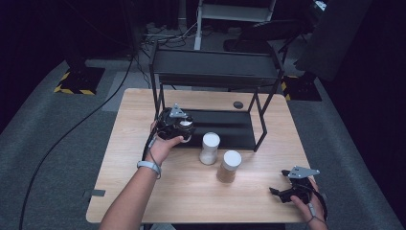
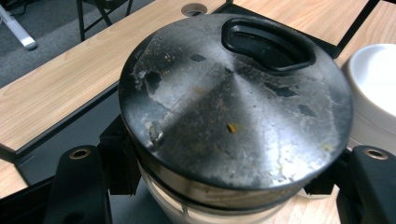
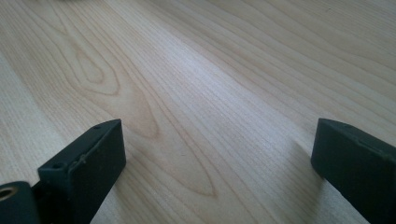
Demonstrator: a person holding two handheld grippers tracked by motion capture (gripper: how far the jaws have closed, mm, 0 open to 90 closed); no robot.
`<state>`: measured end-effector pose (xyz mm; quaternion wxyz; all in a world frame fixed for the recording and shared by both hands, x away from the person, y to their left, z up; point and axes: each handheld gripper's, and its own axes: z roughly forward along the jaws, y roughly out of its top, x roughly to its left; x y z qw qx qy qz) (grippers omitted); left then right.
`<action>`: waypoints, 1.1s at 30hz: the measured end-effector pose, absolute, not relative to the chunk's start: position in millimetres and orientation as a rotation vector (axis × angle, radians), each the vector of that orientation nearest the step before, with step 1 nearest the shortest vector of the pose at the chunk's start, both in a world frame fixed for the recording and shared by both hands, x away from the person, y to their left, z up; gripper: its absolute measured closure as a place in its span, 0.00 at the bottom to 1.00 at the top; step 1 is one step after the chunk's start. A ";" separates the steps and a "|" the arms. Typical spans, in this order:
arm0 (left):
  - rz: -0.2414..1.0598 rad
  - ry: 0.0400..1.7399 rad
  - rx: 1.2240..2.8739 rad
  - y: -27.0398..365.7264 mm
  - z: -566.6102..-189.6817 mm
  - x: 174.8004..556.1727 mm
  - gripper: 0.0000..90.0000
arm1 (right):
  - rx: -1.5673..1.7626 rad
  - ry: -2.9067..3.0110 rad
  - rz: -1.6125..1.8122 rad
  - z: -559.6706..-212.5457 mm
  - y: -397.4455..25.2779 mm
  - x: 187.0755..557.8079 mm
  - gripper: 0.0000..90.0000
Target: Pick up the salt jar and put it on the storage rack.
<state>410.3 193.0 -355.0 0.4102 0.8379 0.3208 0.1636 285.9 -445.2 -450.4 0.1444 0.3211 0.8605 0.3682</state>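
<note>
High view: a wooden table (image 1: pixel 143 191) takes up the middle of the frame, with a black two-level shelf rack (image 1: pixel 215 67) standing on its far half. The left gripper (image 1: pixel 184 128) sits at centre left, at the front edge of the rack's lower shelf, and its body and the left hand (image 1: pixel 163 146) cover most of the jar (image 1: pixel 186 125) it holds; only a bit of pale lid shows. Two more jars stand free just right of it at centre frame: a white-lidded jar (image 1: pixel 209 148) with pale contents and, touching or nearly touching it on the lower right, a jar with brown contents (image 1: pixel 229 166). That makes three jars. A small dark disc (image 1: pixel 238 104) lies on the table behind the rack. The right gripper (image 1: pixel 280 193) rests at lower right near the table's front edge, the hand cut off by the frame bottom. Bare wood lies open across the lower centre and left.

Left gripper view: a scuffed metal jar lid (image 2: pixel 233 102) with a black oval opening (image 2: pixel 268 44) dominates the middle, hiding the jar body except a clear strip at the bottom. Both black jaws press the jar's sides at lower left and lower right, so the grip is closed on it. A white lid (image 2: pixel 378 84) is cut off at the right edge.

Right gripper view: two jaws stand wide apart at the bottom corners, with bare wood grain (image 3: pixel 196 93) between them.
</note>
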 end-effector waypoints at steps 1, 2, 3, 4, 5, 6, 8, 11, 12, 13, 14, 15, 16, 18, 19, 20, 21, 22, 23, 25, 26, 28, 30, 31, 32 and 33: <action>0.408 0.810 2.114 192.4 -355.9 412.4 0.33 | 0.925 2.480 1.061 -450.4 -445.2 285.9 0.03; 0.404 0.816 2.113 191.3 -358.8 415.5 0.33 | 0.924 2.481 1.061 -450.4 -445.3 285.9 0.03; 0.402 0.819 2.114 191.0 -360.3 417.5 0.33 | 0.922 2.481 1.062 -450.4 -445.3 285.9 0.03; 0.397 0.826 2.113 190.7 -361.9 419.2 0.33 | 0.922 2.482 1.062 -450.4 -445.4 286.0 0.03; 0.394 0.828 2.116 190.6 -363.2 421.0 0.33 | 0.922 2.483 1.062 -450.3 -445.4 286.0 0.03; 0.394 0.831 2.118 190.4 -364.9 422.6 0.33 | 0.921 2.483 1.062 -450.3 -445.4 286.0 0.03; 0.395 0.834 2.119 189.8 -366.1 423.3 0.33 | 0.920 2.484 1.063 -450.3 -445.4 286.0 0.03; 0.398 0.840 2.123 188.7 -370.7 427.2 0.33 | 0.917 2.486 1.063 -450.3 -445.5 286.1 0.03; 0.395 0.847 2.128 187.9 -371.3 428.2 0.33 | 0.917 2.486 1.063 -450.3 -445.5 286.1 0.03; 0.396 0.849 2.133 186.9 -372.2 429.3 0.33 | 0.916 2.486 1.063 -450.3 -445.5 286.1 0.03; 0.396 0.850 2.140 185.7 -372.9 430.3 0.33 | 0.916 2.486 1.063 -450.4 -445.5 286.1 0.03; 0.397 0.852 2.145 184.4 -373.7 430.9 0.33 | 0.916 2.486 1.063 -450.4 -445.5 286.1 0.03; 0.395 0.852 2.147 183.6 -374.9 431.8 0.33 | 0.916 2.486 1.063 -450.3 -445.5 286.1 0.03; 0.390 0.856 2.150 182.0 -376.5 433.3 0.33 | 0.916 2.486 1.063 -450.3 -445.5 286.1 0.03; 0.388 0.856 2.154 181.4 -377.0 434.1 0.33 | 0.916 2.486 1.063 -450.3 -445.5 286.1 0.03; 0.386 0.858 2.154 180.8 -377.6 434.4 0.33 | 0.916 2.486 1.063 -450.4 -445.5 286.1 0.03; 0.386 0.859 2.154 180.4 -378.6 435.0 0.33 | 0.916 2.486 1.063 -450.4 -445.5 286.1 0.03; 0.383 0.860 2.155 180.2 -379.4 435.9 0.33 | 0.916 2.486 1.063 -450.3 -445.5 286.1 0.03; 0.381 0.865 2.156 179.8 -380.2 436.8 0.33 | 0.916 2.486 1.063 -450.4 -445.5 286.1 0.03; 0.375 0.876 2.158 179.7 -381.8 439.0 0.33 | 0.916 2.486 1.063 -450.3 -445.5 286.1 0.03; 0.376 0.881 2.161 179.9 -381.9 439.7 0.33 | 0.916 2.486 1.063 -450.3 -445.5 286.1 0.03; 0.375 0.887 2.161 180.8 -383.0 441.1 0.33 | 0.916 2.486 1.063 -450.3 -445.5 286.1 0.03; 0.374 0.893 2.165 181.3 -383.2 442.1 0.33 | 0.916 2.486 1.063 -450.3 -445.5 286.1 0.03; 0.375 0.898 2.164 181.5 -383.5 442.2 0.33 | 0.916 2.486 1.063 -450.3 -445.5 286.1 0.03; 0.377 0.899 2.166 182.0 -383.5 442.8 0.33 | 0.916 2.486 1.063 -450.3 -445.5 286.1 0.03; 0.376 0.902 2.166 182.2 -383.7 443.2 0.33 | 0.916 2.486 1.063 -450.4 -445.5 286.1 0.03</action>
